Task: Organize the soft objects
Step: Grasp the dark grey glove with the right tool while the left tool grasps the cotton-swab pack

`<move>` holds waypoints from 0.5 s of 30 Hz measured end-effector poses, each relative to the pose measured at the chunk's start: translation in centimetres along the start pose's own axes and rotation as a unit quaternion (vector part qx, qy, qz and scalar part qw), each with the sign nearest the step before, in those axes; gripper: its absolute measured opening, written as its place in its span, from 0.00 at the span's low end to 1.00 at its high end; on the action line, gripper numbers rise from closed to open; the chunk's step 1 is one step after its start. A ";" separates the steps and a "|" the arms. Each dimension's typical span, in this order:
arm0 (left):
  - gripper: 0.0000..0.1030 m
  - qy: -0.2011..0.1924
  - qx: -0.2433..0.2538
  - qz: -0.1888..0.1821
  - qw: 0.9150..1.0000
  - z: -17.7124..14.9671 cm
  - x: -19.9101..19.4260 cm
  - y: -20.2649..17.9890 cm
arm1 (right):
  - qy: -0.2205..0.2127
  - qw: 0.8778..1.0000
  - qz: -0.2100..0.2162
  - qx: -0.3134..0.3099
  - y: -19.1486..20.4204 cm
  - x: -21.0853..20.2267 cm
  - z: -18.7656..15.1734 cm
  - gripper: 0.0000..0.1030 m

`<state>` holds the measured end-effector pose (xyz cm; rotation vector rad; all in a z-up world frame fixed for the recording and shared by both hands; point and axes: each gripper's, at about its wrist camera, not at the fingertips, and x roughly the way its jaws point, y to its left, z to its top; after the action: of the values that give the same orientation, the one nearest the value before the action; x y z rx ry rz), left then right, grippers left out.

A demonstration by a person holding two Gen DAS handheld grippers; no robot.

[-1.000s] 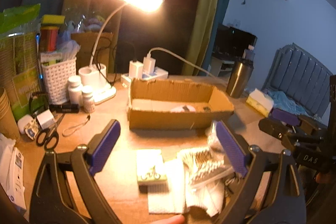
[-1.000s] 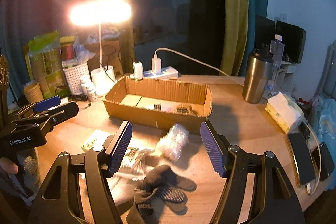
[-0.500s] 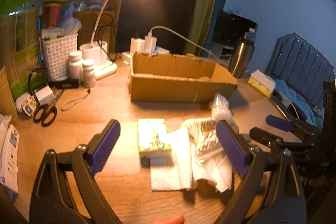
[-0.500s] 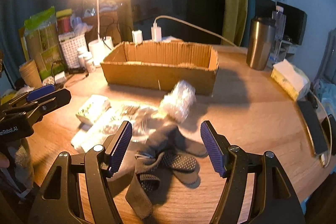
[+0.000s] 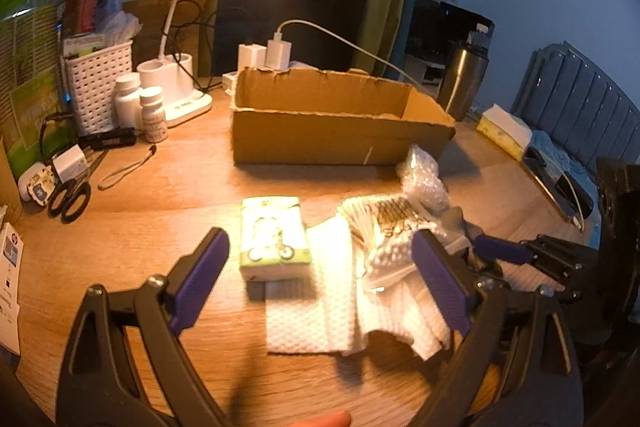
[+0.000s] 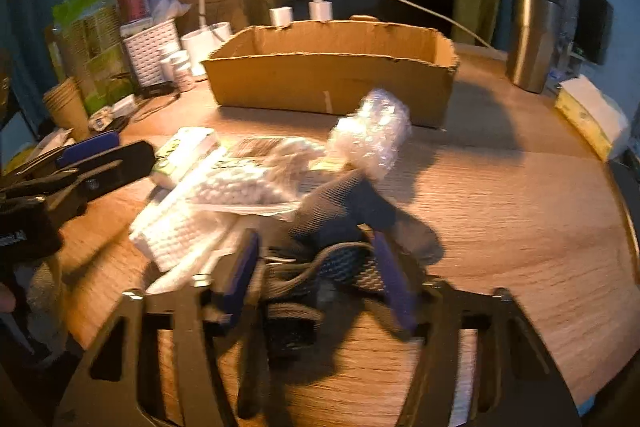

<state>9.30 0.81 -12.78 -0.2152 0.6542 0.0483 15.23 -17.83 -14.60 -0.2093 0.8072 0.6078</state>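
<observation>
while the left tongs (image 5: 320, 279) hang wide open and empty above the green tissue pack (image 5: 274, 237) and the white paper towel (image 5: 316, 303), the right tongs (image 6: 316, 275) sit low on the table (image 6: 500, 195) with their jaws just closing around the dark glove (image 6: 340, 223). the glove lies between the purple pads (image 6: 394, 281); motion blur hides whether they press on it yet. beside the glove lie a bag of cotton swabs (image 6: 240, 183) and a roll of bubble wrap (image 6: 372, 135), all in a loose heap in front of the cardboard box (image 6: 332, 75). a steel tumbler (image 6: 534, 39) stands right of the box.
</observation>
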 end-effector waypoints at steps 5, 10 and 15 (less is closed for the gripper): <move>0.91 0.008 0.013 0.005 1.000 0.4 0.7 -1.4 | 0.005 0.999 0.035 -0.017 0.3 0.2 -0.1 0.33; 0.91 0.013 0.025 0.010 1.000 1.0 1.4 -2.8 | -0.008 0.998 0.057 -0.009 -0.7 -0.4 0.0 0.07; 0.91 0.024 0.035 0.015 0.999 1.5 2.5 -4.2 | -0.030 0.998 0.046 0.012 -3.2 -1.8 0.3 0.06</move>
<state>12.64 -3.01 -12.36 -0.1389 0.7049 0.0495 16.30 -21.04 -13.18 -0.1315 0.7678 0.6874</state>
